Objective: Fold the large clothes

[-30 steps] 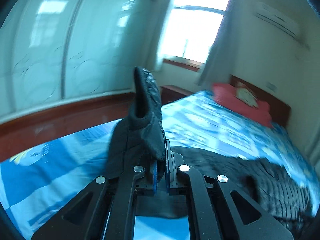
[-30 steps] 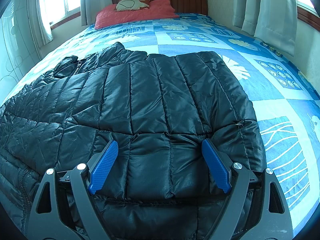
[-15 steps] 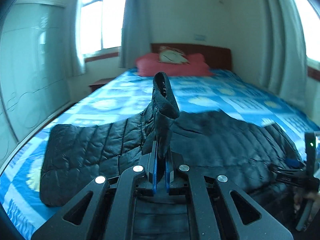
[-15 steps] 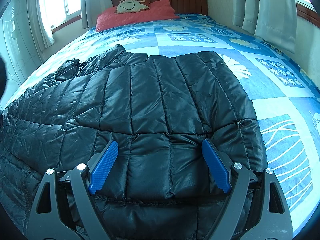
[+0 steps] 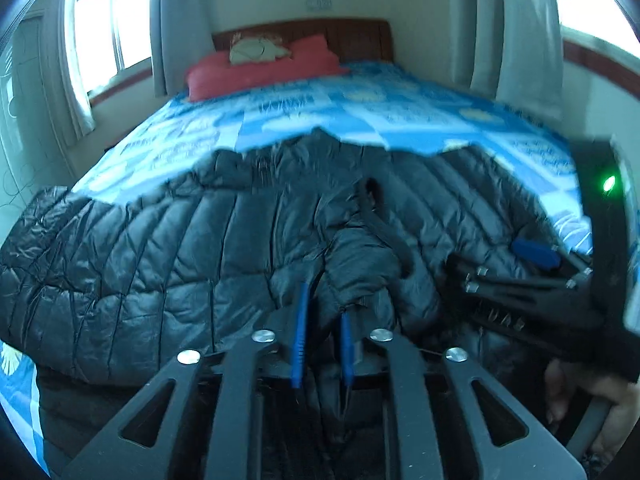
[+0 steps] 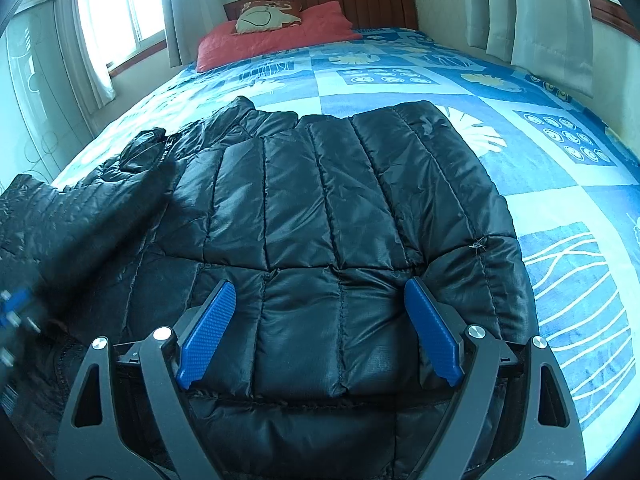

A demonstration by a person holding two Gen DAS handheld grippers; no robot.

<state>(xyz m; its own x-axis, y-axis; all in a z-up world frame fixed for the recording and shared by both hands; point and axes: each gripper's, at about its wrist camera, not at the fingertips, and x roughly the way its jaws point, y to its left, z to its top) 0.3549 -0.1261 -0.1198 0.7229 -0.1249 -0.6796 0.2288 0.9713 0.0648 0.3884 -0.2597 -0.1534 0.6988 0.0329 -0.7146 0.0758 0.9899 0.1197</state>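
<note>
the left wrist view alone shows the sleeve folded in across the black puffer jacket, its cuff lying between the left claw, whose jaws have just been opening and stand slightly parted, pads off the cloth. the right wrist view shows the right claw spread wide, straddling the jacket's near hem without pinching it. the jacket lies flat on the bed, bare blue sheet beyond its right edge.

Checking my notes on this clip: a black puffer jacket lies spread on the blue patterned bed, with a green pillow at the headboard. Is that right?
Not quite. The pillow at the headboard is red, not green; the right wrist view shows it clearly. The rest holds: a black puffer jacket lies spread on the blue patterned bed.
</note>
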